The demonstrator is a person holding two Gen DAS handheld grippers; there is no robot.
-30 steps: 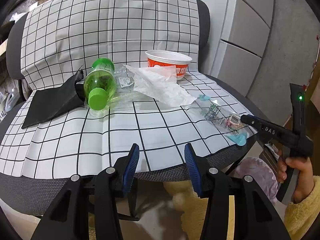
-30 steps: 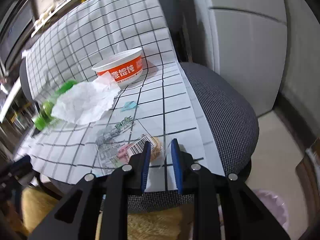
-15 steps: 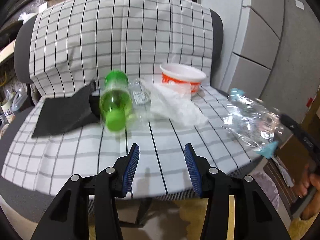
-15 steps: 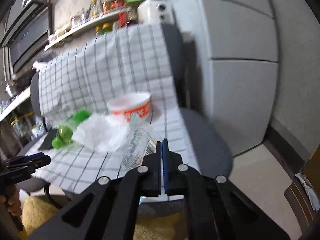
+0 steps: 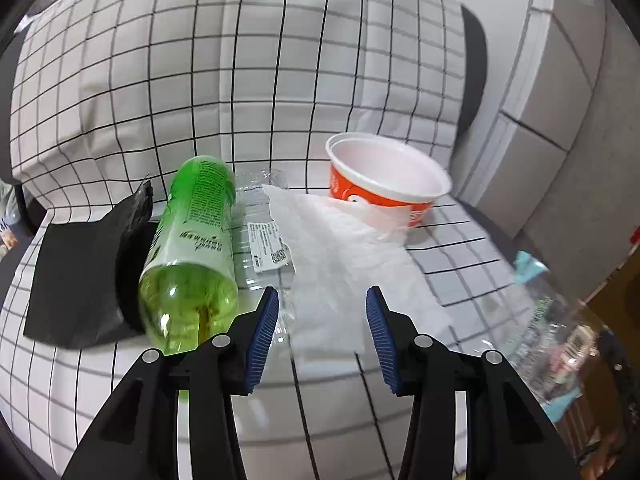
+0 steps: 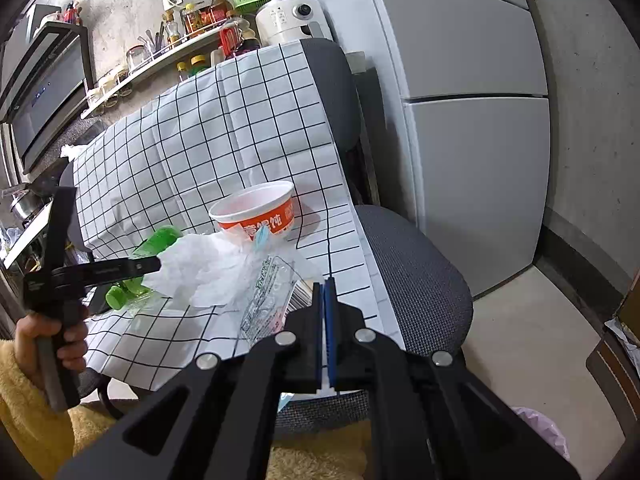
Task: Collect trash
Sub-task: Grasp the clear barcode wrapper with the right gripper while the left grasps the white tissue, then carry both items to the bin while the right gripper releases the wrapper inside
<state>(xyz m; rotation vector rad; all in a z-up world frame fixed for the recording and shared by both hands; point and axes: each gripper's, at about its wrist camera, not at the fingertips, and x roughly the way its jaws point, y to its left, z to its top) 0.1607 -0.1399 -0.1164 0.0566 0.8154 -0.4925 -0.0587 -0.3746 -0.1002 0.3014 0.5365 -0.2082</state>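
Note:
Trash lies on a chair covered by a checked cloth (image 5: 120, 380). My left gripper (image 5: 322, 320) is open and hovers over a crumpled white tissue (image 5: 340, 264), beside a green bottle (image 5: 192, 248) lying on its side. An orange-and-white paper bowl (image 5: 384, 184) stands behind, and a clear wrapper (image 5: 260, 240) lies between bottle and tissue. My right gripper (image 6: 323, 312) is shut on a clear plastic wrapper (image 6: 268, 296), held above the seat; the wrapper shows blurred in the left wrist view (image 5: 552, 340). The left gripper (image 6: 154, 266) also appears in the right wrist view.
A black bag (image 5: 80, 272) lies left of the bottle. A grey fridge (image 6: 472, 120) stands right of the chair. A pink trash bag (image 6: 540, 428) sits on the floor at lower right. A shelf with bottles (image 6: 192, 20) is behind the chair.
My right gripper shut on the clear wrapper at the seat's front edge and lifted it off the cloth. My left gripper moved forward, close over the tissue and bottle.

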